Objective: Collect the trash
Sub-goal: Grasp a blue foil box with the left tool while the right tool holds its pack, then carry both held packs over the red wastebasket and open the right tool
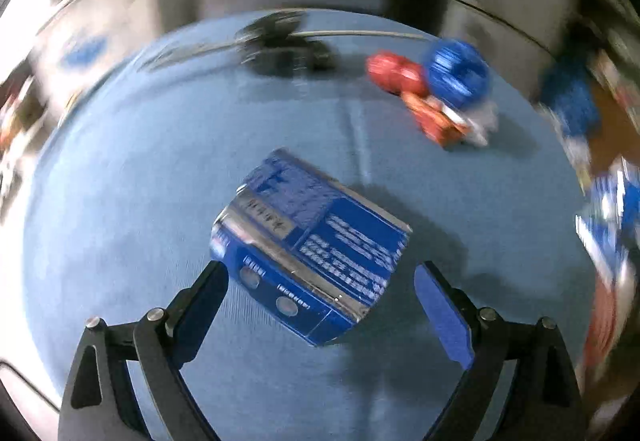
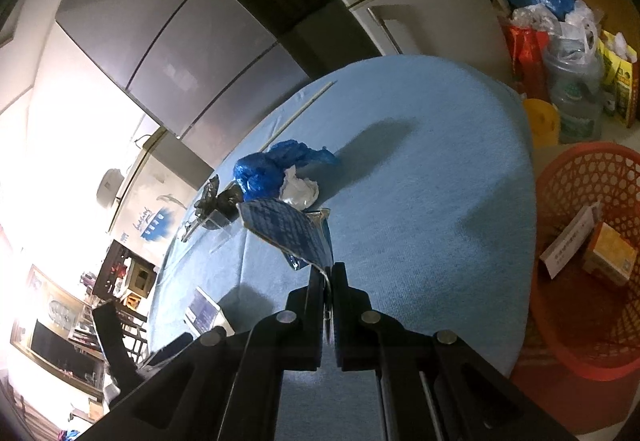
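Table: blue cloth (image 1: 120,201).
Left gripper (image 1: 320,293): angled steeply down, jaws wide, blue carton (image 1: 308,253) lying between them, mid-table, unpinched.
Right gripper (image 2: 327,277): clamped on blue wrapper (image 2: 288,233).
Right view only: red basket (image 2: 592,241) off the table's edge.

Flattened blue-and-silver printed carton (image 1: 310,261) on blue cloth worktop (image 1: 140,181), between wide-open left tongs (image 1: 320,289); pads clear.

Trash count on the table
One blue box (image 1: 308,261), one blue bag (image 2: 276,167), one tissue (image 2: 299,192), one basket (image 2: 588,261).
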Demonstrator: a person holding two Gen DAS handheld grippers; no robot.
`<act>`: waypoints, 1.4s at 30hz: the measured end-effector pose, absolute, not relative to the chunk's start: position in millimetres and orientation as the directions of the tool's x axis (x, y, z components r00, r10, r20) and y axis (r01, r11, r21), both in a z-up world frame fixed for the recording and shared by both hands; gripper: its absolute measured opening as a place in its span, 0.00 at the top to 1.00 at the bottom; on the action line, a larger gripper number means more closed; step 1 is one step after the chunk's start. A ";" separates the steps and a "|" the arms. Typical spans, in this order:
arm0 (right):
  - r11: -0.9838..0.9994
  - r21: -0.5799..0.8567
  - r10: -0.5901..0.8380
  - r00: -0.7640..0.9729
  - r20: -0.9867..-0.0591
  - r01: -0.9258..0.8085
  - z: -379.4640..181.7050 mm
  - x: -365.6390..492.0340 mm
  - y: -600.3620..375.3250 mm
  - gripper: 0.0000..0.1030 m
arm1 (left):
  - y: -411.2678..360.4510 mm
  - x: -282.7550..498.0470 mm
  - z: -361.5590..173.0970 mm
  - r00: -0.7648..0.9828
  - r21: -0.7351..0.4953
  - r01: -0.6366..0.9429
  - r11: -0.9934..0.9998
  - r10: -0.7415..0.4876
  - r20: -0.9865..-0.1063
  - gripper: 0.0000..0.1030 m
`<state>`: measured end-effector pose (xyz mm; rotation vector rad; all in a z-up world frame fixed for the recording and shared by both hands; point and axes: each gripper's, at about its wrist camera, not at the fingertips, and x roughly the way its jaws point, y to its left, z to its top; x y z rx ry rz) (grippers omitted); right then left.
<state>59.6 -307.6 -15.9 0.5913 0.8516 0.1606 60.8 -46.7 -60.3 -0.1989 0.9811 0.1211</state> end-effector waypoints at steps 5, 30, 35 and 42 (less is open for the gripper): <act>0.828 0.556 0.385 0.641 -0.664 0.079 -19.9 66.3 -299.4 0.96 | -57.9 73.1 -51.2 0.545 -0.109 -0.395 0.912 0.138 -0.827 0.09; 0.837 0.538 0.350 0.663 -0.661 0.094 -13.0 55.4 -308.5 0.96 | -76.2 51.8 -20.4 0.582 -0.225 -0.113 0.968 -0.119 -0.805 0.42; 0.841 0.520 0.290 0.689 -0.665 0.148 -8.0 39.1 -335.7 0.96 | -125.5 52.0 -4.1 0.579 -0.219 0.052 0.974 -0.208 -0.788 0.42; 0.821 0.495 0.155 0.724 -0.673 0.285 -4.8 7.5 -399.1 0.96 | -209.4 52.1 11.4 0.554 -0.187 0.265 0.946 -0.308 -0.774 0.42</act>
